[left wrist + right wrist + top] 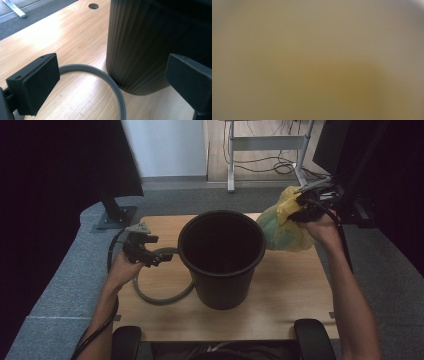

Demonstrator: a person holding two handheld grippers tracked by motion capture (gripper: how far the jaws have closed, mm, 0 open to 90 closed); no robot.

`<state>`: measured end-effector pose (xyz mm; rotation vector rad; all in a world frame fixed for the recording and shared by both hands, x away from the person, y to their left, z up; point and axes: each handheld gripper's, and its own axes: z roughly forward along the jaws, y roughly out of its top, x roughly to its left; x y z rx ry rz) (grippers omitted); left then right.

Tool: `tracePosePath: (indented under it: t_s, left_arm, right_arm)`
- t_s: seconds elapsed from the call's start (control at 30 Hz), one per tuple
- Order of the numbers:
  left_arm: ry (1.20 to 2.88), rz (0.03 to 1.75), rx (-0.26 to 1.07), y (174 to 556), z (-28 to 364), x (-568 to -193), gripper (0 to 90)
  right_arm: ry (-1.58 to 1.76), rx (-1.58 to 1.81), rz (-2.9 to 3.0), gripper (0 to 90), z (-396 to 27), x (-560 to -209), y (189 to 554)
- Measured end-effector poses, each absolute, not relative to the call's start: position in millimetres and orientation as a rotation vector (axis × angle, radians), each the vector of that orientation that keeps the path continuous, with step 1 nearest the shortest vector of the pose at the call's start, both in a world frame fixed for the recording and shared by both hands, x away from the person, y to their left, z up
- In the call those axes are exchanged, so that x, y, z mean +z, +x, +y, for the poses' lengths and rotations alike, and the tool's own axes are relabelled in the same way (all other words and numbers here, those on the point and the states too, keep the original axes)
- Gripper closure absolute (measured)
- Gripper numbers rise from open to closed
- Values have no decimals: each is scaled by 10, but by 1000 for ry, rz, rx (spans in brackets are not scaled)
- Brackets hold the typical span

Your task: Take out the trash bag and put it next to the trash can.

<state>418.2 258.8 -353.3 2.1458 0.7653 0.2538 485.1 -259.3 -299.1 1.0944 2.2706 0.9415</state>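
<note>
So, left gripper [150, 254]: jaws wide apart, holding nothing, w/ grey ring [110, 82] and black bin [221, 257] wall between and ahead of them. Right gripper [306, 209]: closed on yellow-green bag [281, 227], hanging below its jaws beside bin rim.

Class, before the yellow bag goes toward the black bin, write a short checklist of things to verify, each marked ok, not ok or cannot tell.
1. Right gripper shut on the crumpled yellow plastic bag: ok.
2. Black ribbed plastic bin upright, mouth open: ok.
3. Bin empty inside: cannot tell, too dark.
4. Left gripper open, beside the bin: ok.
5. Grey plastic ring lying against the bin's base on the wooden table: ok.
</note>
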Motion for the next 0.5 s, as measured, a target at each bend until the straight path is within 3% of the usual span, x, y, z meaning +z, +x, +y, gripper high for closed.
tracePosePath:
  t_s: [0.5]
  left_arm:
    - [2110,796,331,4121,2655,-3923,0]
  right_arm:
    - [1126,932,2263,708,-2522,-3598,4991]
